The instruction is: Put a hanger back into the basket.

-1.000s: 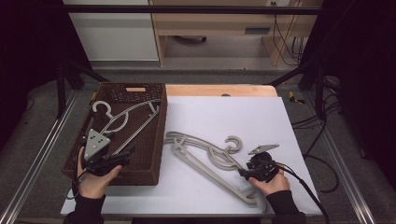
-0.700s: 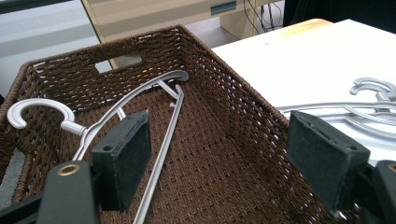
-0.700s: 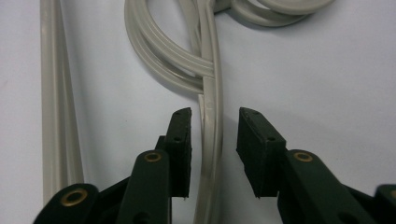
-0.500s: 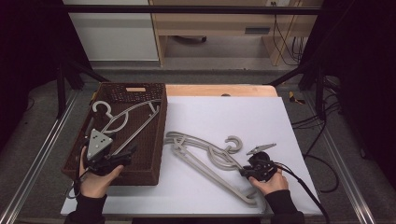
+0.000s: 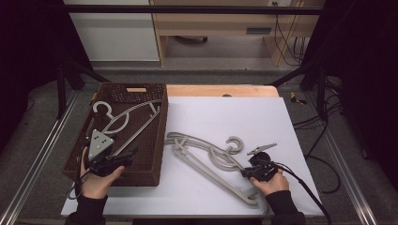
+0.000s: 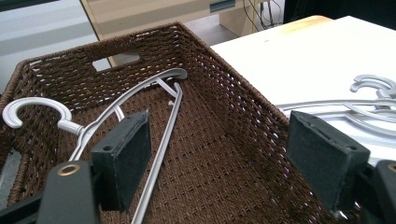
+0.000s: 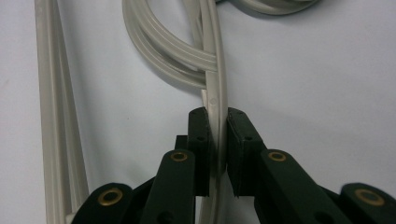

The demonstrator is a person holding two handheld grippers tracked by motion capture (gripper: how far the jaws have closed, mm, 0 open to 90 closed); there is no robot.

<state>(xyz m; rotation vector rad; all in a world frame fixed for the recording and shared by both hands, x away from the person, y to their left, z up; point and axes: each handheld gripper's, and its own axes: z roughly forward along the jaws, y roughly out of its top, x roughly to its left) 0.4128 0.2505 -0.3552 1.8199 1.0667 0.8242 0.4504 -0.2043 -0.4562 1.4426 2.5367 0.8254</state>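
A pile of pale grey hangers [image 5: 206, 154] lies on the white table top. My right gripper [image 5: 244, 172] is at the pile's right end, and its jaws have just been closing. In the right gripper view the right gripper [image 7: 217, 116] is shut on one thin hanger bar [image 7: 215, 74], with a pad pressed on each side. Another grey hanger [image 5: 126, 115] lies in the brown wicker basket [image 5: 162, 136] at the left. My left gripper [image 5: 129, 157] hovers over the basket's near end. Seen in its own view, the left gripper [image 6: 219, 140] is open with nothing between its pads, and the basket hanger [image 6: 116, 107] lies beyond them.
The basket's right wall [image 6: 224, 60] stands between my left gripper and the hangers on the table [image 6: 369, 107]. A wooden table edge [image 5: 220, 90] runs behind the white sheet. Metal rails flank the table, and cables lie on the floor at the right.
The right gripper's jaws have drawn together on the hanger bar. Both hands stay where they were, and the left gripper is unchanged.
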